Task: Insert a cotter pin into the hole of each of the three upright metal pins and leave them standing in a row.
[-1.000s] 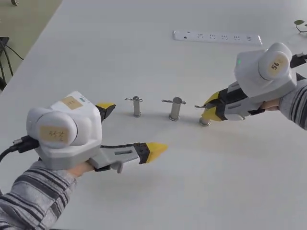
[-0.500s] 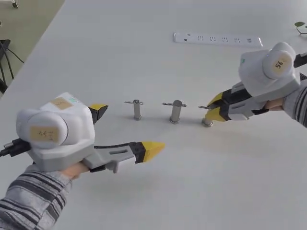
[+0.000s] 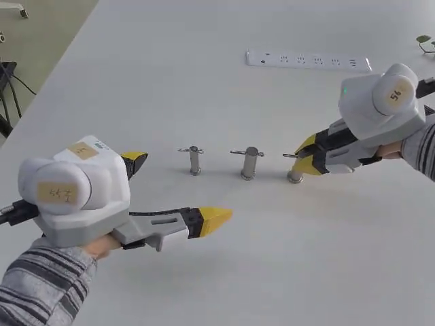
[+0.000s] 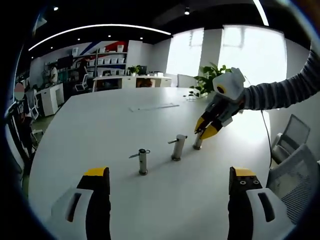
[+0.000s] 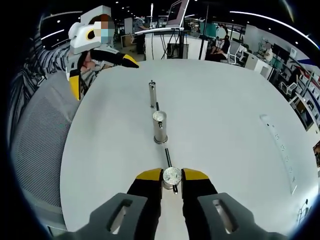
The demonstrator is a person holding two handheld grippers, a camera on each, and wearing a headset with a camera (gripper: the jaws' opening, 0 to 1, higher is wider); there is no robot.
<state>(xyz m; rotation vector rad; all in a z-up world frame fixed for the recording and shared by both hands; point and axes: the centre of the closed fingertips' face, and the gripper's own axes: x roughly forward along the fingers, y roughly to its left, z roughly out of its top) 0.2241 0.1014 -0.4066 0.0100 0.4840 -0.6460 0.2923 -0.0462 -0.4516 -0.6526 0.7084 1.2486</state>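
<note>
Three metal pins [image 3: 249, 163] upright, cotter pin [image 3: 192, 150] through each.

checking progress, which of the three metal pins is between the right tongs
The right-end pin of the row in the head view; the right tongs close around its top. The middle pin and left-end pin stand free.

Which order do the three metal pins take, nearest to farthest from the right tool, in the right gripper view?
1. Near pin, between the jaws of the right tool.
2. Middle pin, next along the row, straight ahead.
3. Far pin, at the row's far end.
</note>
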